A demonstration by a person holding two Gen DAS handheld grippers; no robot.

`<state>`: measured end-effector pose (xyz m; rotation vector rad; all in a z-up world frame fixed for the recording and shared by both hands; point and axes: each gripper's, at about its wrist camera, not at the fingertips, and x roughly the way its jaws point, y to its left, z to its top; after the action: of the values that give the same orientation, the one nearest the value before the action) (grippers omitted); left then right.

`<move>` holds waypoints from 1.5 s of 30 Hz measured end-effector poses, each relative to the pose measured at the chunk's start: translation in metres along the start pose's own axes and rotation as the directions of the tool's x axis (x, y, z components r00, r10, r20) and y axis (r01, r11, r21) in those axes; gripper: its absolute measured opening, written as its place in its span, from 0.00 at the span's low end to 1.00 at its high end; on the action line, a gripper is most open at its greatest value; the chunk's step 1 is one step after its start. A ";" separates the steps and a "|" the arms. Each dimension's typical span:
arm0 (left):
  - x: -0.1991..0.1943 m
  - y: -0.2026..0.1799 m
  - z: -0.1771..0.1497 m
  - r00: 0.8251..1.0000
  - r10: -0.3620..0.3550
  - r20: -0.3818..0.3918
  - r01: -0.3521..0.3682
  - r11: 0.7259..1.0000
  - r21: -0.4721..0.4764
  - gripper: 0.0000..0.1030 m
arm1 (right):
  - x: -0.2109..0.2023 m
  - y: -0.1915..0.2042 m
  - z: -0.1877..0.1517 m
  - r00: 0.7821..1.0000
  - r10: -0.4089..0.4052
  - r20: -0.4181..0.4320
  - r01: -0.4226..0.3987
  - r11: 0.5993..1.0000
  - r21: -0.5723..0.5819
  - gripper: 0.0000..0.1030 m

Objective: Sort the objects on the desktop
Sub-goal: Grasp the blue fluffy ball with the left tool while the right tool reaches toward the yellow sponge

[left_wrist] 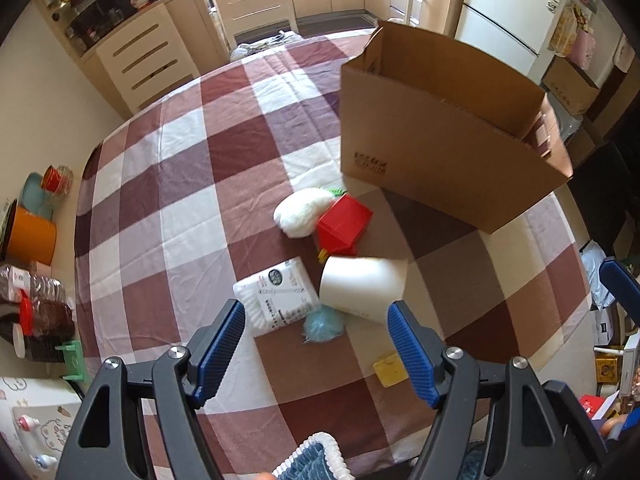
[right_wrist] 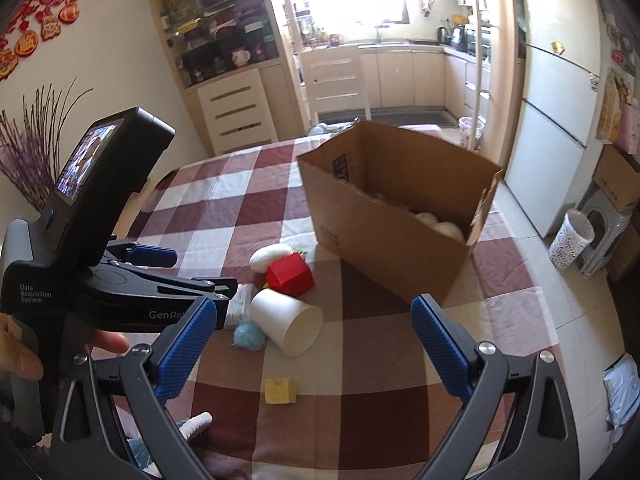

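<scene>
On the checked tablecloth (left_wrist: 192, 168) lie a tipped white cup (left_wrist: 362, 288) (right_wrist: 286, 322), a red box (left_wrist: 344, 226) (right_wrist: 290, 274), a white fluffy pad (left_wrist: 302, 212) (right_wrist: 266, 258), a white packet (left_wrist: 276, 294), a blue pompom (left_wrist: 323, 324) (right_wrist: 248, 336) and a yellow block (left_wrist: 389, 369) (right_wrist: 280, 390). An open cardboard box (left_wrist: 440, 136) (right_wrist: 384, 216) stands behind them with white items inside. My left gripper (left_wrist: 316, 338) is open and empty just above the packet and pompom. My right gripper (right_wrist: 314, 344) is open and empty, hovering above the cup and yellow block.
The left gripper's body (right_wrist: 100, 240) fills the left of the right wrist view. A blue-and-white knitted item (left_wrist: 316, 458) lies at the table's near edge. Containers (left_wrist: 36, 236) stand left of the table. A fridge (right_wrist: 560, 120) and bins (right_wrist: 570, 236) stand to the right.
</scene>
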<state>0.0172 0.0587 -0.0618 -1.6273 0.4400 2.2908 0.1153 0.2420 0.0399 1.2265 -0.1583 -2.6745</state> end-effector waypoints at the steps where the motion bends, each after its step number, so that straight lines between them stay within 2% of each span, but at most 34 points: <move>1: 0.003 0.003 -0.005 1.000 0.010 0.010 -0.010 1.000 -0.002 0.74 | 0.004 0.002 -0.003 1.000 0.011 -0.008 -0.011 1.000 -0.011 0.96; 4: 0.018 0.016 -0.027 0.999 0.043 0.020 -0.042 0.999 -0.010 0.74 | 0.018 0.009 -0.016 0.998 0.026 -0.058 -0.029 0.998 -0.051 0.96; 8: 0.049 0.046 -0.061 0.999 0.018 -0.039 -0.021 0.998 -0.063 0.74 | 0.042 0.011 -0.039 0.993 0.008 -0.115 -0.020 0.995 -0.102 0.96; 11: 0.073 0.069 -0.085 0.998 0.002 -0.069 -0.009 0.994 -0.107 0.74 | 0.060 0.008 -0.054 0.985 0.025 -0.168 -0.042 0.994 -0.097 0.96; 14: 0.090 0.085 -0.094 0.996 -0.030 -0.087 0.015 0.985 -0.170 0.74 | 0.074 0.006 -0.062 0.980 0.022 -0.196 -0.041 0.995 -0.095 0.96; 17: 0.099 0.091 -0.087 0.994 -0.091 -0.058 0.078 0.977 -0.198 0.74 | 0.084 0.007 -0.066 0.976 0.022 -0.216 -0.046 0.993 -0.107 0.96; 20: 0.107 0.080 -0.070 0.995 -0.099 -0.032 0.095 0.991 -0.089 0.74 | 0.090 0.010 -0.068 0.972 0.029 -0.232 -0.057 0.992 -0.114 0.96; 22: 0.113 0.070 -0.060 0.998 -0.063 -0.006 0.063 0.998 0.026 0.74 | 0.091 0.011 -0.070 0.971 0.030 -0.236 -0.060 0.991 -0.123 0.96; 24: 0.120 0.062 -0.052 0.999 -0.040 0.007 0.039 0.992 0.121 0.74 | 0.093 0.011 -0.070 0.970 0.028 -0.241 -0.060 0.990 -0.128 0.96; 28: 0.137 0.048 -0.040 0.998 -0.057 -0.003 0.056 0.964 0.259 0.74 | 0.093 0.001 -0.072 0.968 0.012 -0.252 -0.043 0.992 -0.117 0.96; 31: 0.143 0.039 -0.033 0.998 -0.070 0.007 0.064 0.949 0.310 0.75 | 0.092 -0.009 -0.073 0.967 -0.005 -0.254 -0.020 0.995 -0.097 0.96; 35: 0.144 0.037 -0.024 0.996 -0.081 0.044 0.064 0.952 0.299 0.75 | 0.091 -0.018 -0.074 0.965 -0.019 -0.260 -0.001 0.997 -0.075 0.96; 37: 0.143 0.038 -0.022 0.994 -0.083 0.069 0.062 0.960 0.273 0.70 | 0.092 -0.021 -0.074 0.965 -0.021 -0.263 0.002 0.997 -0.073 0.96; 39: 0.142 0.042 -0.025 0.994 -0.073 0.079 0.054 0.974 0.222 0.47 | 0.094 -0.021 -0.073 0.965 -0.021 -0.263 0.002 0.997 -0.075 0.96; 40: 0.141 0.046 -0.028 0.994 -0.075 0.075 0.060 0.982 0.178 0.39 | 0.095 -0.021 -0.072 0.965 -0.020 -0.263 0.000 0.997 -0.076 0.96; 41: 0.140 0.051 -0.031 0.995 -0.077 0.069 0.068 0.989 0.128 0.20 | 0.097 -0.021 -0.071 0.965 -0.018 -0.263 -0.003 0.997 -0.077 0.96; 42: 0.140 0.058 -0.035 0.996 -0.072 0.061 0.068 0.995 0.074 0.07 | 0.099 -0.020 -0.070 0.965 -0.014 -0.263 -0.006 0.997 -0.077 0.96; 45: 0.136 0.072 -0.046 0.997 -0.071 0.043 0.072 0.997 -0.021 0.11 | 0.109 -0.018 -0.065 0.966 0.003 -0.260 -0.025 0.996 -0.082 0.96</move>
<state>-0.0161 -0.0173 -0.1997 -1.5758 0.3422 2.2809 0.0927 0.2351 -0.0859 1.5250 -0.0146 -2.4510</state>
